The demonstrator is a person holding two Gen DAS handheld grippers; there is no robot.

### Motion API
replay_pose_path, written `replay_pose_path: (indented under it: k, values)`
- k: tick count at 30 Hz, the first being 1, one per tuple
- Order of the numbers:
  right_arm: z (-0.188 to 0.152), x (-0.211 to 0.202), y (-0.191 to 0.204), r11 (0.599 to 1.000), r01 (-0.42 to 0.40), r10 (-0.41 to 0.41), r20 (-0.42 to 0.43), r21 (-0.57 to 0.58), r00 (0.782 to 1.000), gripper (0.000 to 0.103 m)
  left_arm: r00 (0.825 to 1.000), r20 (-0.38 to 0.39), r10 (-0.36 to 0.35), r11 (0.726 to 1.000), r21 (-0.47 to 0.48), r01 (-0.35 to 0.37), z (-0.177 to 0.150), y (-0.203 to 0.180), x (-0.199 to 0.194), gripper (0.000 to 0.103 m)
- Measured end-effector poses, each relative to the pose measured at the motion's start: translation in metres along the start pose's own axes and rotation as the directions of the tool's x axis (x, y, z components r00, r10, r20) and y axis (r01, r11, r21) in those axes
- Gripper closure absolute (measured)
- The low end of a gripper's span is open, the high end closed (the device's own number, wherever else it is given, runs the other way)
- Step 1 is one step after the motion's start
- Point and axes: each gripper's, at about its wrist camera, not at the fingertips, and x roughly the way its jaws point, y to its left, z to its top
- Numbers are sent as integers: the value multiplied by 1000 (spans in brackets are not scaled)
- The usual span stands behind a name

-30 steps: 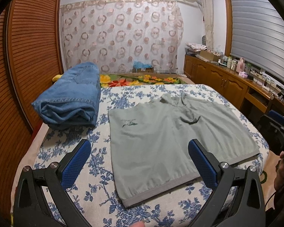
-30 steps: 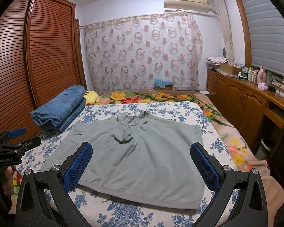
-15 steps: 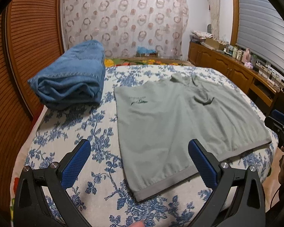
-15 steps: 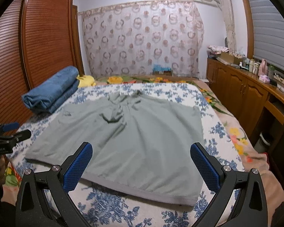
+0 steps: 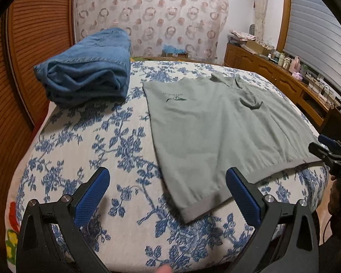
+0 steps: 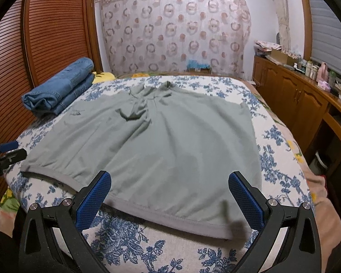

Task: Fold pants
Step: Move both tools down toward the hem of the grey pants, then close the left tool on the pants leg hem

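Grey-green pants point(image 5: 216, 132) point(image 6: 170, 141) lie spread flat on the bed, waistband edge toward me. My left gripper point(image 5: 168, 179) hovers open over the near left corner of the garment, nothing between its blue pads. My right gripper point(image 6: 170, 182) hangs open above the near hem, right of centre. Each gripper shows at the edge of the other's view: the right one point(image 5: 329, 150), the left one point(image 6: 6, 152).
The bed has a blue-flowered cover point(image 5: 102, 141). A folded pile of blue jeans point(image 5: 86, 77) point(image 6: 59, 91) sits at its far left by the wooden slatted wardrobe point(image 6: 47, 27). A wooden sideboard point(image 6: 302, 100) with bottles runs along the right.
Both grippers have moved forward and lower toward the near hem of the pants; the garment looks larger. Both stay open. The pants have not moved.
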Motion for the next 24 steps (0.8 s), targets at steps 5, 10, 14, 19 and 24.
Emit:
replay_pose_path:
  k: [5,10,14,19,24]
  values:
    - [-2,-1,-4,1000,4,-4,-25,-7,1000,0,998,-33,-50,999,-1,50,-3,4,-1,15]
    - [0,1,-7,1000,6,-6,-38,-2,999,0,994,-55,-91,996,5,91,-4,4,-7,34]
    - [-2,-3,-10,1000,2,-2,-45,0,999,0,990,-79,-120,993,-5,120,-6,4,-9,48]
    - [-3,1,-13,1000,7,-8,-45,-11,999,0,988,-101,-115,993,5,116,-9,-1,-6,65]
    - [-1,3,-11,1000,8,-9,-42,-17,999,0,987,-122,-109,994,8,110,-12,-2,0,68]
